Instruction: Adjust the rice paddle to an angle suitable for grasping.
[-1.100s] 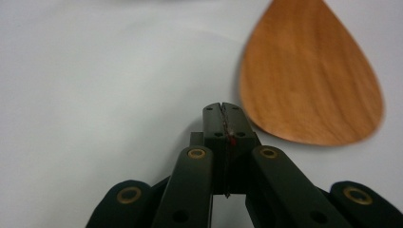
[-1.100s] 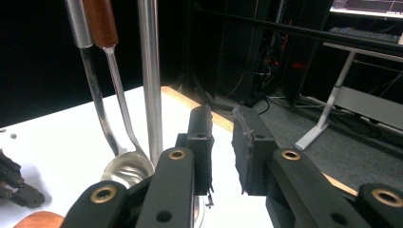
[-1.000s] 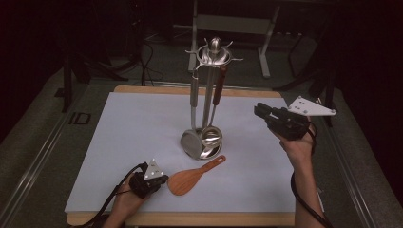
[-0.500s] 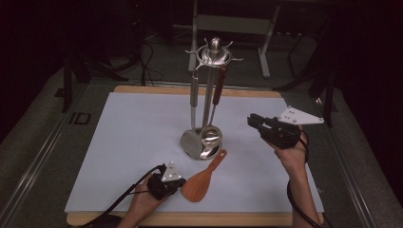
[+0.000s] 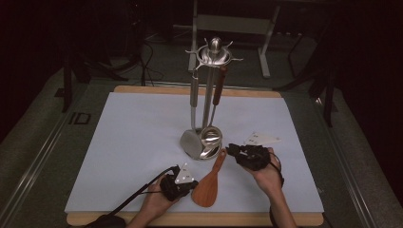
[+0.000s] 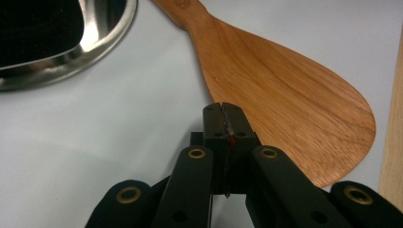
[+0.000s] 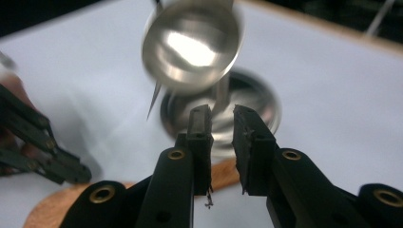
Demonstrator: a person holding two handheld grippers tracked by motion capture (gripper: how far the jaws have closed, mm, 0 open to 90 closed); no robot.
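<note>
A white sheet (image 5: 142, 142) is spread over the wooden table (image 5: 190, 90); near its middle a steel utensil stand (image 5: 209, 95) is set, with a ladle (image 5: 210, 137) hung from it so that the bowl is held just above the round base (image 5: 192, 142); a second utensil with a reddish handle (image 5: 218, 88) is hung beside it. A wooden rice paddle (image 5: 209, 183) is laid flat on the sheet in front of the stand, its blade toward the near edge and its handle tip pointed at the base. The left gripper (image 5: 178, 183) is held just beside the blade's left edge; in the left gripper view its jaws are seen pressed together with nothing between them, their tips (image 6: 222, 114) at the blade's rim (image 6: 294, 109). The right gripper (image 5: 237, 152) is held near the handle tip; in the right gripper view its jaws are seen parted by a narrow gap, empty, above the paddle handle (image 7: 223, 173), with the ladle bowl (image 7: 192, 45) ahead.
</note>
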